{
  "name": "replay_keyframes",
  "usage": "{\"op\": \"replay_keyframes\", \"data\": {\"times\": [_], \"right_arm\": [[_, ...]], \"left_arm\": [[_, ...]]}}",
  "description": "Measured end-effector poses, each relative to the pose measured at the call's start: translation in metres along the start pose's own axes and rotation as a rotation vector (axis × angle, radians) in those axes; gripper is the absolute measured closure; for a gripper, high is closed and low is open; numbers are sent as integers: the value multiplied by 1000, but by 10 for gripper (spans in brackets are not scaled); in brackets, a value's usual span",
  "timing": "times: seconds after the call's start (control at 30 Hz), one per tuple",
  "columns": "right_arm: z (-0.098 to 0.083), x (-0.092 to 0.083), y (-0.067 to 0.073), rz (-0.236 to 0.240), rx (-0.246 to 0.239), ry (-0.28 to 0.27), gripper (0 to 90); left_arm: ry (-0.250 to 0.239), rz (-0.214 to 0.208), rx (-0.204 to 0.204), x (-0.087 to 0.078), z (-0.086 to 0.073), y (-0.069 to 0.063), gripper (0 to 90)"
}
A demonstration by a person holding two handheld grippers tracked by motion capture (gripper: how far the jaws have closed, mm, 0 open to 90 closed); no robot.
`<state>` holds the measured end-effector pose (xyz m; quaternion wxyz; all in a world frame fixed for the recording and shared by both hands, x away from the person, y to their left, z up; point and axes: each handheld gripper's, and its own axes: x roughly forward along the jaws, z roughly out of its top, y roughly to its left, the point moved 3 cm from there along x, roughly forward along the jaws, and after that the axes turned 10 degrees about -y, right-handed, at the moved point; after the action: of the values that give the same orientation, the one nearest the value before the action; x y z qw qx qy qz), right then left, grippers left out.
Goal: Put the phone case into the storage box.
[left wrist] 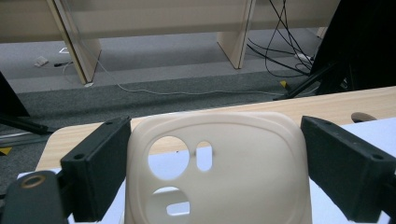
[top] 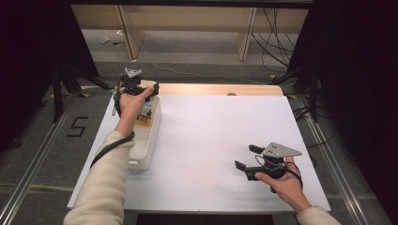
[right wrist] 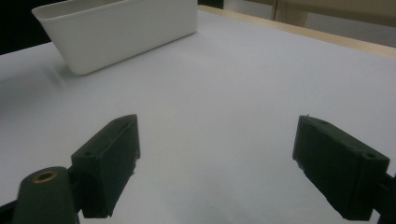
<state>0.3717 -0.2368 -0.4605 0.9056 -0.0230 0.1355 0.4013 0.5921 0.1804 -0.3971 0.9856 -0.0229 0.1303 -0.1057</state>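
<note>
A: Let us count what we have. One cream phone case (left wrist: 219,172), with two round cut-outs and two small slots in it, one white bin (top: 149,136), and two tongs.

B: Agreed. We see the case standing between the jaws of the left tongs (left wrist: 215,163) in the left gripper view. The left jaw sits against its edge; on the other side we see a sliver of space, so we cannot tell whether the jaws truly pinch it.

A: From above, we find the left tongs (top: 137,86) held over the far end of the bin, at the back left of the surface (top: 220,131). Our left forearm stretches forward along the bin, sleeve in cream, the hand wrapped around the handle.

B: And the right tongs (top: 246,159)? We see them near the front right, low over the bare white surface, jaws wide apart with nothing between them.

A: Our right hand (top: 281,180) grips from behind, and the jaws point left towards the bin (right wrist: 116,32), which lies well apart from them.
</note>
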Motion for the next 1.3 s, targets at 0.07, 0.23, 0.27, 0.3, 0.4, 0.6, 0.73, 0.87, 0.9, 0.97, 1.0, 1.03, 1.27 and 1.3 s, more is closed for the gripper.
{"op": "replay_keyframes", "data": {"times": [0.07,0.23,0.27,0.3,0.4,0.6,0.73,0.87,0.9,0.97,1.0,1.03,1.27,1.3], "right_arm": [[0,0,0,0,0,0,159],[0,0,0,1,0,0,159],[0,0,0,1,0,0,158],[0,0,0,1,-1,-1,158],[0,0,0,1,0,0,159],[0,0,0,1,0,0,158],[0,0,0,2,0,-1,158],[0,0,0,2,0,-1,158],[0,0,0,2,0,-1,158],[0,0,0,2,0,-1,158],[0,0,0,3,-1,-2,158],[0,0,0,3,-1,-2,158],[0,0,0,1,1,0,158],[0,0,0,2,1,-1,158]], "left_arm": [[-2,-1,-4,1,1,1,112],[-6,-3,-3,3,3,1,112],[-6,-2,-3,4,3,1,112],[-5,-1,-3,4,3,1,112],[-5,-1,0,6,4,1,112],[-4,1,-4,9,6,2,112],[-7,0,-2,12,8,2,112],[-8,-1,-5,14,9,3,111],[-8,-1,-6,15,9,3,112],[-7,-1,-6,16,9,4,112],[-7,-2,-4,17,9,4,111],[-8,-4,-1,18,9,3,111],[-11,-7,3,23,9,3,111],[-12,-8,2,23,9,3,111]]}}
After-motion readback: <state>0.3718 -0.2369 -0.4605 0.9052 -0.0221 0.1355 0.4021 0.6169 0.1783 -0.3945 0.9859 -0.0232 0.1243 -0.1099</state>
